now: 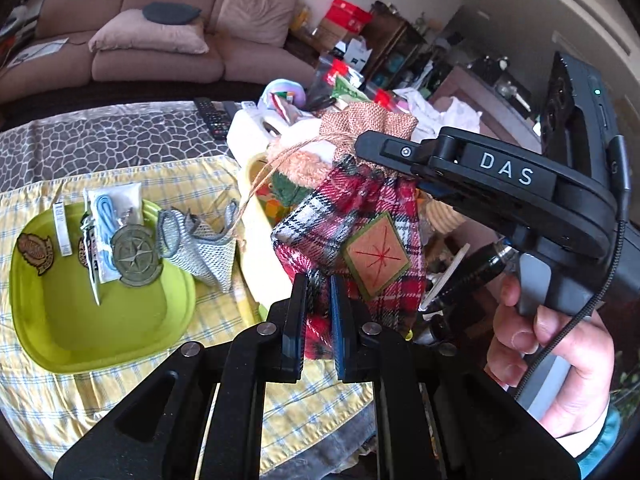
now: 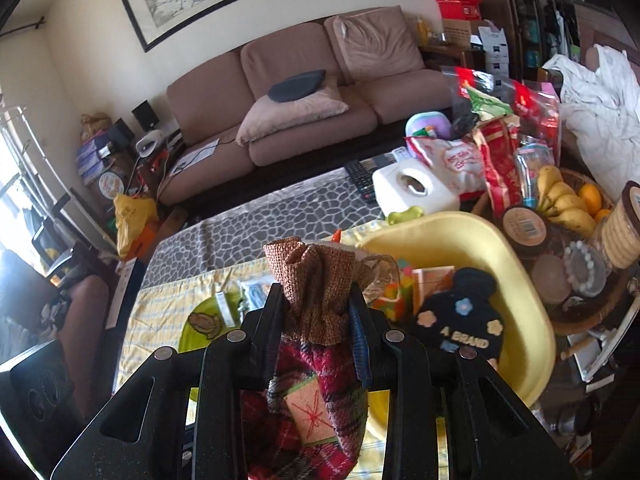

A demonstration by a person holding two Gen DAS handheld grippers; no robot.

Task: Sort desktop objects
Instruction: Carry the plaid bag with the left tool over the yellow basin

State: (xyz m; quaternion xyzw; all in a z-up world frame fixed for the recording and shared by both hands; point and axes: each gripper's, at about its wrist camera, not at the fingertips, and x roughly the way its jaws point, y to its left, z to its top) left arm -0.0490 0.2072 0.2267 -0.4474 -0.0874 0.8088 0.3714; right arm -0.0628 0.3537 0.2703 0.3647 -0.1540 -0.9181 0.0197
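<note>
A red plaid pouch (image 1: 352, 240) with a burlap top (image 2: 312, 280) and twine drawstring hangs in the air between both grippers. My left gripper (image 1: 318, 316) is shut on its lower plaid corner. My right gripper (image 2: 316, 312) is shut on the burlap neck; seen from the left wrist view, it comes in from the right with a hand (image 1: 552, 344) on its handle. Below on the left sits a green tray (image 1: 80, 312) holding badges, a blue cable packet and a tag. A yellow tub (image 2: 460, 236) holds a black knitted item (image 2: 460, 316) and colourful pieces.
A grey mesh pouch (image 1: 200, 244) leans on the green tray's rim. A yellow checked cloth (image 1: 48, 392) covers the table. Behind stand a white tissue box (image 2: 412, 192), remote controls (image 1: 212, 116), snack bags, a basket with bananas (image 2: 560, 200) and jars. A sofa (image 2: 300, 92) is farther back.
</note>
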